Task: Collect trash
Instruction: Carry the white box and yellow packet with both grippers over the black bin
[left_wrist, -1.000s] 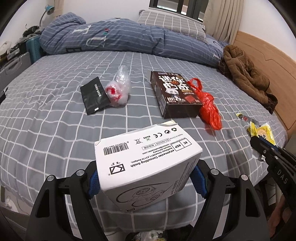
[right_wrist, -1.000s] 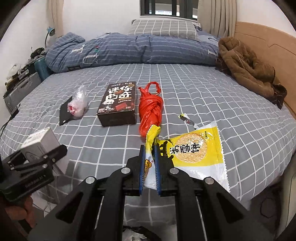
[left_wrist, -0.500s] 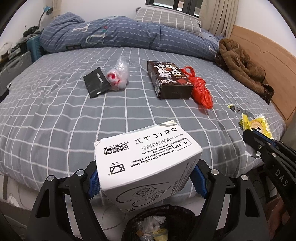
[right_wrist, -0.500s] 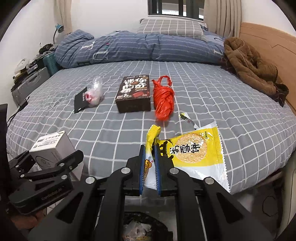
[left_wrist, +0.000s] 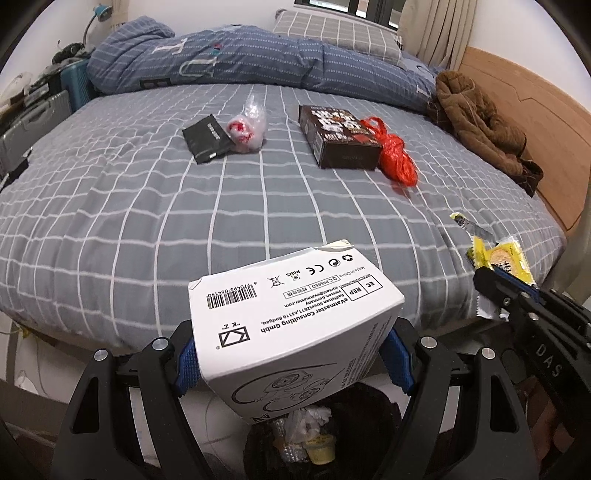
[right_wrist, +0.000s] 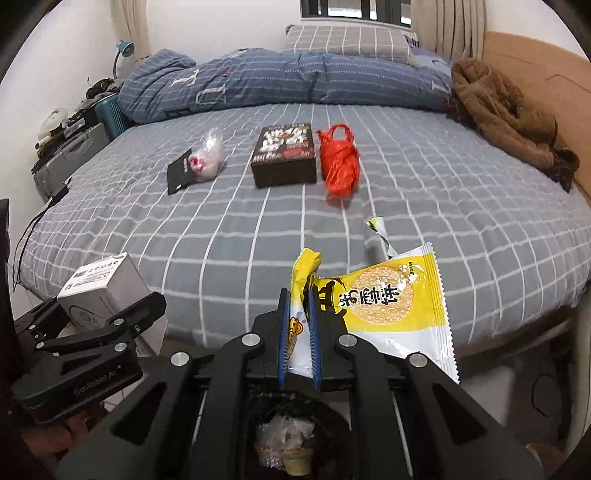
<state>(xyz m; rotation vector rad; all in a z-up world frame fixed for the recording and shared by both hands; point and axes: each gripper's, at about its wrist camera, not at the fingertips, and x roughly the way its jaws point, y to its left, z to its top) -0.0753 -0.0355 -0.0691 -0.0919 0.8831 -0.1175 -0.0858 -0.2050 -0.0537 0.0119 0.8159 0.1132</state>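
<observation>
My left gripper (left_wrist: 293, 360) is shut on a white cardboard box (left_wrist: 291, 317), its blue pads pressed on both sides; the same white box (right_wrist: 99, 291) shows at the left of the right wrist view. My right gripper (right_wrist: 298, 334) is shut on yellow snack wrappers (right_wrist: 384, 299), also seen as yellow wrappers (left_wrist: 502, 258) at the right of the left view. A black-lined trash bin (left_wrist: 317, 439) with wrappers inside sits on the floor just below both grippers, and the bin (right_wrist: 288, 435) shows under the right one. Both held items hang near the bed's foot edge.
On the grey checked bed (left_wrist: 147, 206) lie a black pouch (left_wrist: 207, 142), a clear bag with red contents (left_wrist: 247, 129), a dark brown box (left_wrist: 338, 136), a knotted red plastic bag (left_wrist: 397, 157) and a small torn wrapper (right_wrist: 376, 230). A brown coat (left_wrist: 476, 118) lies by the wooden headboard side.
Both grippers have drawn back from the bed toward its foot edge with their loads. The trash bin has come into view beneath them.
</observation>
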